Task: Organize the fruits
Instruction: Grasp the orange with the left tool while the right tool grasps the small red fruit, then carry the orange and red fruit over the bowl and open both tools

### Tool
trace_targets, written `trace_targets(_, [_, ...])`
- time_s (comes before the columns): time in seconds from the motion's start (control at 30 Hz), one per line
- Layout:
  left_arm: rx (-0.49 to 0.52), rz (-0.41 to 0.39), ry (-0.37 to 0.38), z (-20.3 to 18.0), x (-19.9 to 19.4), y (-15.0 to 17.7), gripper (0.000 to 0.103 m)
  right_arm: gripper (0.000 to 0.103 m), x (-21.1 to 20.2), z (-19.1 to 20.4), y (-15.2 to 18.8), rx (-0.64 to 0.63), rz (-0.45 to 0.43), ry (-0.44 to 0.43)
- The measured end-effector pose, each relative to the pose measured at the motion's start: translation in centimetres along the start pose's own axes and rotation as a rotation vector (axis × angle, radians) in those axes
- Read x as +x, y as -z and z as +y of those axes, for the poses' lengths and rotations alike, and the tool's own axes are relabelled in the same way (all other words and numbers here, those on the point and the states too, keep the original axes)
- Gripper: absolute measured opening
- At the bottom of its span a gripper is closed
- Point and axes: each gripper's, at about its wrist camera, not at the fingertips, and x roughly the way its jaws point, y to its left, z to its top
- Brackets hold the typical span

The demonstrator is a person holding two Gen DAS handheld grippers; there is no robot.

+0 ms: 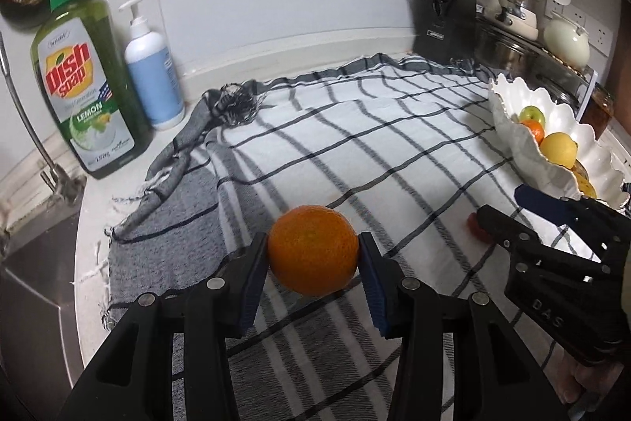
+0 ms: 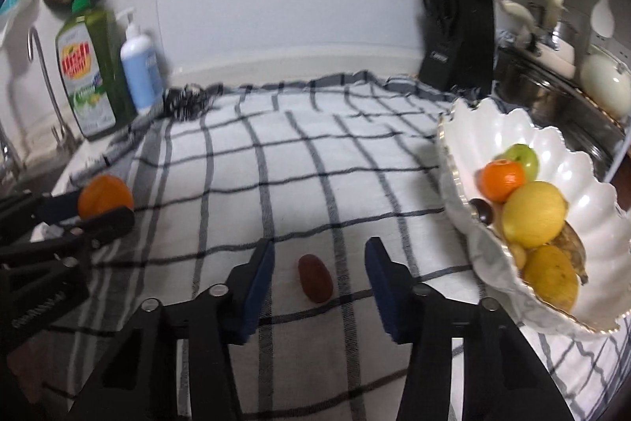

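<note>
While the left gripper [image 1: 313, 251] pinches the orange [image 1: 313, 249] above the checked cloth [image 1: 355, 129], the right gripper [image 2: 319, 263] straddles a small red fruit [image 2: 314, 277] untouched — closing off-centre could squirt it away from the fruit bowl [image 2: 583, 184].

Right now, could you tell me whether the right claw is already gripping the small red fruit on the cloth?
No, the small red fruit lies on the checked cloth between the right claw pads, touching neither.
</note>
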Motion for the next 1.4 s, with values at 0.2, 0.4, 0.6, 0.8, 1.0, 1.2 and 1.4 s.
trace_targets(0.2, [-0.007, 0.006, 0.009, 0.1, 0.3, 0.1, 0.044, 0.041, 1.4, 0.2, 0.2, -0.021, 0.049, -0.018])
trace_targets(0.4, [-0.008, 0.013, 0.011, 0.1, 0.4, 0.2, 0.044, 0.02, 2.6, 0.2, 0.8, -0.016, 0.102, -0.034])
trace_targets(0.6, [-0.005, 0.014, 0.014, 0.0, 0.4, 0.2, 0.044, 0.02, 2.4, 0.1, 0.9, -0.01, 0.097, -0.044])
trace_targets(0.8, [-0.001, 0.008, 0.021, -0.4, 0.0, 0.0, 0.044, 0.02, 0.9, -0.1, 0.6, 0.004, 0.069, -0.051])
trace_targets(1.0, [0.021, -0.019, 0.041, -1.7, -1.3, -0.7, 0.044, 0.02, -1.8, -1.2, 0.3, 0.048, 0.031, -0.031])
trace_targets(1.2, [0.06, -0.052, 0.072, -4.2, -2.9, -1.6, 0.044, 0.02, -4.2, -3.7, 0.5, 0.123, 0.004, 0.0])
trace_targets(1.4, [0.096, -0.078, 0.107, -7.3, -3.9, -2.8, 0.044, 0.02, -6.8, -6.8, 0.5, 0.176, -0.028, 0.061])
